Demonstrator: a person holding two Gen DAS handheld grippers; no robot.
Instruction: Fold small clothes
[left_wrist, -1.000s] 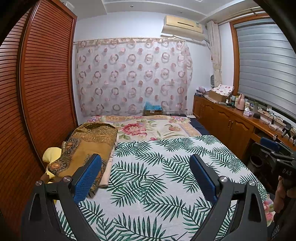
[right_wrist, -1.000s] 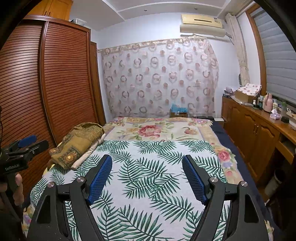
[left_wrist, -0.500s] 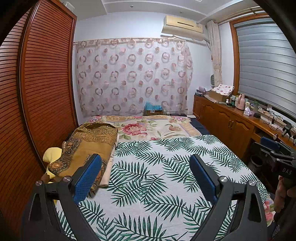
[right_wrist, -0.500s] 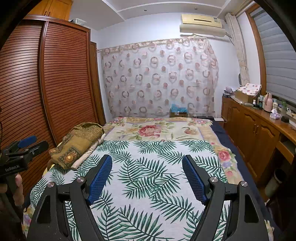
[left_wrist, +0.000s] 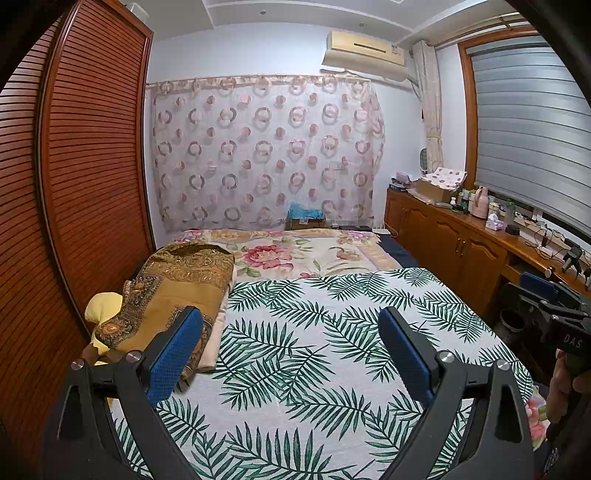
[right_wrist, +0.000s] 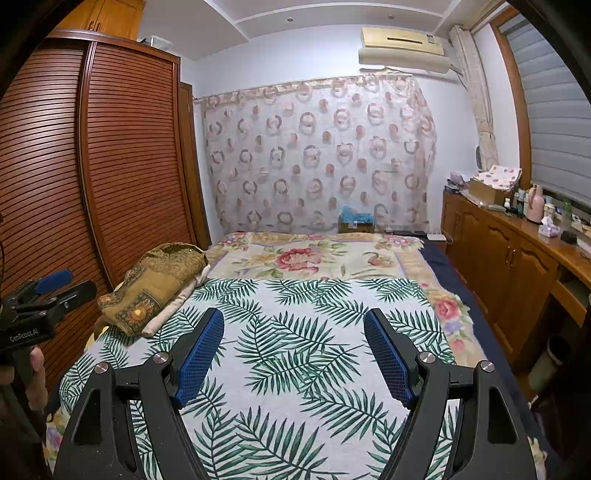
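My left gripper (left_wrist: 291, 325) is open and empty, held above a palm-leaf sheet (left_wrist: 314, 332) on the bed. My right gripper (right_wrist: 293, 325) is open and empty too, above the same sheet (right_wrist: 295, 350). The right gripper also shows at the right edge of the left wrist view (left_wrist: 554, 314), and the left gripper at the left edge of the right wrist view (right_wrist: 48, 291). No small garment shows on the sheet. A folded brown-gold patterned cloth (left_wrist: 173, 288) lies on a cream one at the bed's left side, also in the right wrist view (right_wrist: 155, 280).
A floral blanket (left_wrist: 295, 251) covers the far half of the bed. A slatted wooden wardrobe (left_wrist: 85, 166) stands along the left. A wooden cabinet (left_wrist: 461, 243) with bottles and boxes runs along the right under a window blind. A yellow pillow (left_wrist: 103, 302) sits by the brown cloth.
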